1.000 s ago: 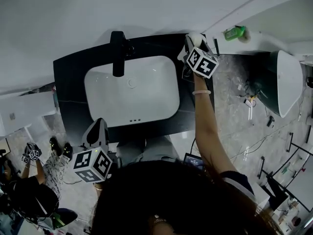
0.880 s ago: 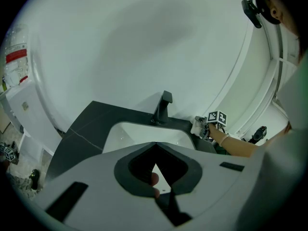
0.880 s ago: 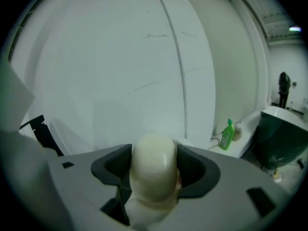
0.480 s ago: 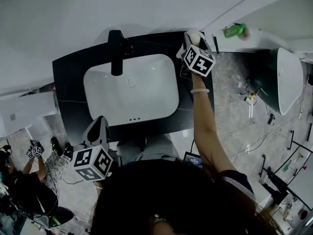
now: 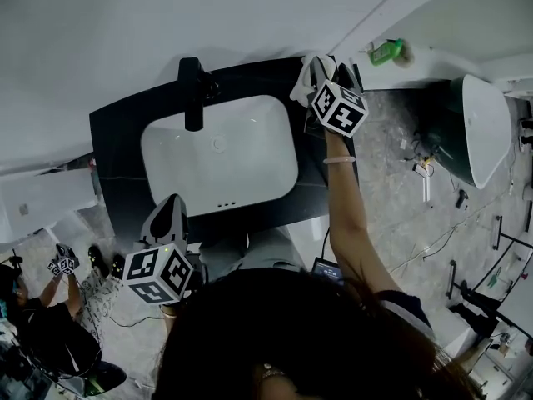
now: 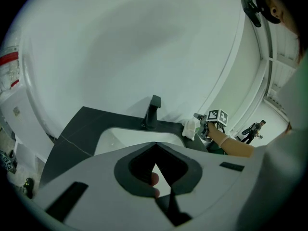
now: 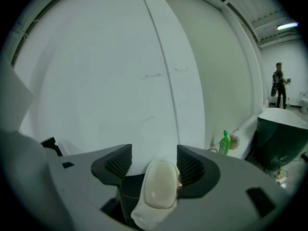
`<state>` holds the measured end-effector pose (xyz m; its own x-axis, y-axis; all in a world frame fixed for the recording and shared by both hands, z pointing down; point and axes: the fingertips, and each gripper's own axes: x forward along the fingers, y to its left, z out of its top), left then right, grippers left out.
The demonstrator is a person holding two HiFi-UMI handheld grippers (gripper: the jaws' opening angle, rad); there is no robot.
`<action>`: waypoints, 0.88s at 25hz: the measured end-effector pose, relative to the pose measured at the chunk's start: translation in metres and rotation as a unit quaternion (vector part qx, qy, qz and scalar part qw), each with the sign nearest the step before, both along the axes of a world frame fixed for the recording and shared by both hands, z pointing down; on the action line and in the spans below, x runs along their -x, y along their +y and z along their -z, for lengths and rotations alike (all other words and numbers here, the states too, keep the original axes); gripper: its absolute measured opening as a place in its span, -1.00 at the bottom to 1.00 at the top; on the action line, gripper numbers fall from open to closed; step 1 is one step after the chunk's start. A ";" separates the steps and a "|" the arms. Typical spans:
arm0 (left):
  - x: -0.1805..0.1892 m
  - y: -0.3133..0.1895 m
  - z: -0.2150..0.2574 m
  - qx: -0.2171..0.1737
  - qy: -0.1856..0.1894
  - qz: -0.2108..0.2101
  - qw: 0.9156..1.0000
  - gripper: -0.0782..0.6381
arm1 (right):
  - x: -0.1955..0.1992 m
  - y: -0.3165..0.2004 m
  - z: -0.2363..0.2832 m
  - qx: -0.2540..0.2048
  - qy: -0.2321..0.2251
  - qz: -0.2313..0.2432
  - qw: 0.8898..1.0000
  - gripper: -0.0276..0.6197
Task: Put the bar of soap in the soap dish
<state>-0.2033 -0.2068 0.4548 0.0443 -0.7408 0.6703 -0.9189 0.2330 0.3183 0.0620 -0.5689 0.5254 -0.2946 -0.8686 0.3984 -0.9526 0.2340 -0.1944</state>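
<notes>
Well forward of the body, the person's right arm [image 5: 350, 223] stretches nearly straight over the right end of the dark countertop [image 5: 117, 165]. A pale band circles the wrist. It carries the right gripper [image 5: 325, 67] up near the back corner, by the white wall. In the right gripper view, its jaws stand apart with the bar of soap [image 7: 161, 184] upright between them. The soap is a pale oval held clear of the counter and pressed close to the right-hand jaw. A white, lumpy piece [image 7: 142, 218] hangs below the soap, and I cannot tell what it is.

The left gripper [image 5: 171, 209] is held low and close to the body, just off the counter's near edge. Its tips point toward the white sink basin [image 5: 221, 152] and the black faucet [image 5: 191, 94]. In the left gripper view, its jaws meet at the tips with nothing between them.

A green bottle [image 5: 385, 52] stands on the ledge to the right of the counter. A dark green tub [image 5: 475, 132] sits further right.
</notes>
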 end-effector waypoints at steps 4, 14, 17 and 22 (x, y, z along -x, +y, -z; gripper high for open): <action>-0.006 -0.006 0.009 -0.022 0.000 -0.015 1.000 -0.79 | -0.001 0.020 0.033 -0.020 -0.017 0.017 1.000 0.02; -0.043 -0.044 0.039 -0.100 0.022 -0.090 0.991 -0.79 | -0.002 0.089 0.102 -0.032 -0.023 0.079 0.996 0.01; -0.057 -0.046 0.047 -0.111 0.024 -0.122 0.986 -0.79 | -0.002 0.122 0.121 -0.027 -0.036 0.097 0.994 0.00; -0.081 -0.051 0.051 -0.118 0.029 -0.165 0.979 -0.79 | 0.002 0.179 0.145 -0.038 -0.042 0.117 0.992 -0.14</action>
